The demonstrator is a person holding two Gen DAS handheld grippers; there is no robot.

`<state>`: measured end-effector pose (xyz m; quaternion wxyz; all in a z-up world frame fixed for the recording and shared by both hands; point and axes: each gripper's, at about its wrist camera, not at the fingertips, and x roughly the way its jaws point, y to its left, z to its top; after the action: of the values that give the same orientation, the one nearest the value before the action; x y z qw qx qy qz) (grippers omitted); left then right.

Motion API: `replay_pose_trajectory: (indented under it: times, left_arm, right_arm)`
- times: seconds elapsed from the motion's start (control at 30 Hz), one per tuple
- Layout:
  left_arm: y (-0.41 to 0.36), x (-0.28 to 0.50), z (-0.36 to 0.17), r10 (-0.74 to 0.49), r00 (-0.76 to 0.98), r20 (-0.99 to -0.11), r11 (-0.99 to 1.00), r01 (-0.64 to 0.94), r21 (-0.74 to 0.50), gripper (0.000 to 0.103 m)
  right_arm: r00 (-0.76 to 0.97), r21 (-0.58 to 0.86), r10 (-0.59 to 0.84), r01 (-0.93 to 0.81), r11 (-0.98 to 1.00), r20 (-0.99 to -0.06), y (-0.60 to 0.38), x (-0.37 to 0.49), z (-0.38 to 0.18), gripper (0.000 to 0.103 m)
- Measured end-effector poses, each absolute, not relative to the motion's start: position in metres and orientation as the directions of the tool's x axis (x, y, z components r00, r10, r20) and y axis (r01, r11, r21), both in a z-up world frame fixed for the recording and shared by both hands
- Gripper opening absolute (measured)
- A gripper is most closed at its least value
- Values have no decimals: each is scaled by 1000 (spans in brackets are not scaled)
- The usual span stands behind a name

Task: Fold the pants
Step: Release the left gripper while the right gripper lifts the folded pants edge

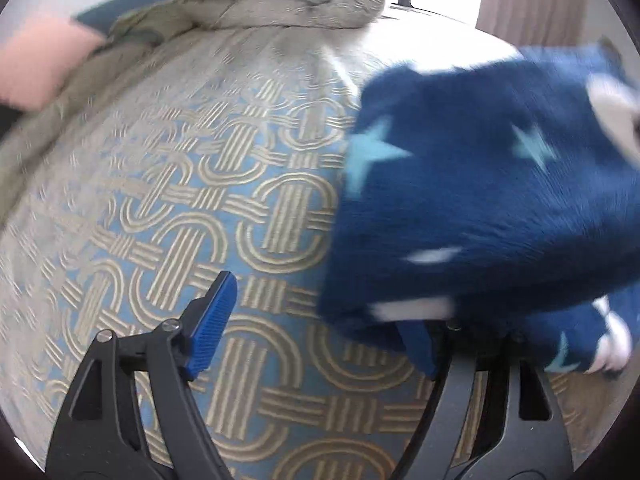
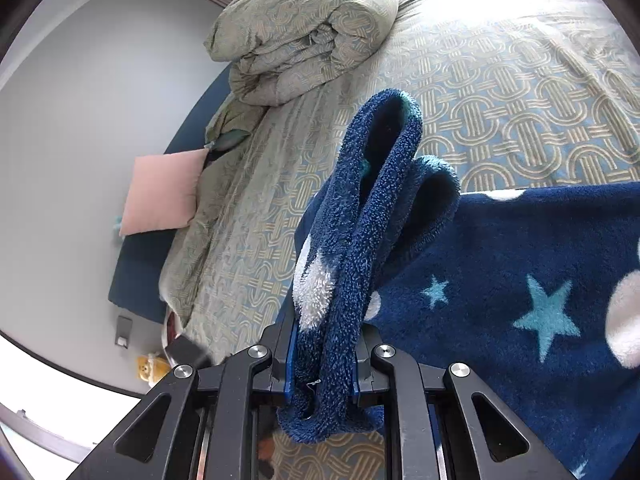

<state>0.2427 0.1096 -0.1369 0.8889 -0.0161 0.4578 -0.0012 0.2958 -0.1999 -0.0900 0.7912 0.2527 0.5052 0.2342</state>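
The pants [image 1: 480, 200] are fluffy dark blue fleece with light blue stars and white spots. In the left wrist view they hang blurred at the right, above the patterned bed cover [image 1: 224, 208]. My left gripper [image 1: 320, 320] is open; its left fingertip [image 1: 212, 320] is bare and the fleece drapes over its right finger. My right gripper [image 2: 322, 356] is shut on a bunched fold of the pants [image 2: 360, 240], which loops up past the jaws. The rest of the pants [image 2: 520, 300] spreads to the right over the bed.
A rolled duvet [image 2: 304, 36] lies at the head of the bed. A pink cushion [image 2: 164, 192] leans by the grey wall. The bed cover [image 2: 500, 92] has an interlocking ring pattern. A curtain [image 1: 532, 0] hangs beyond the bed.
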Motion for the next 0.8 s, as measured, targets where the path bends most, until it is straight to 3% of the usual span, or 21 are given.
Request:
replay_pose_trajectory:
  times: [0.1,0.27,0.63,0.8]
  left_arm:
    - [120,238,-132,-50,593,-803,998,-6,-67,80]
    - [104,230,-134,-8,598,-802,1000,24,8,80]
    - [103,222,-121,-137,573,-808,990,98,-98,79]
    - [91,211,-110,-166,581,-797,982,170,-81,79]
  right_arm:
    - [377,630,607,-74,773,-700,-213,297,-101,18]
    - [357,596,562,-19,803,-746,-224,297,-127,18]
    - [411,569,535,-47,821,-738,-245,290,-121,19]
    - [336,524,473,77,848,-815,-260,292,-163,30]
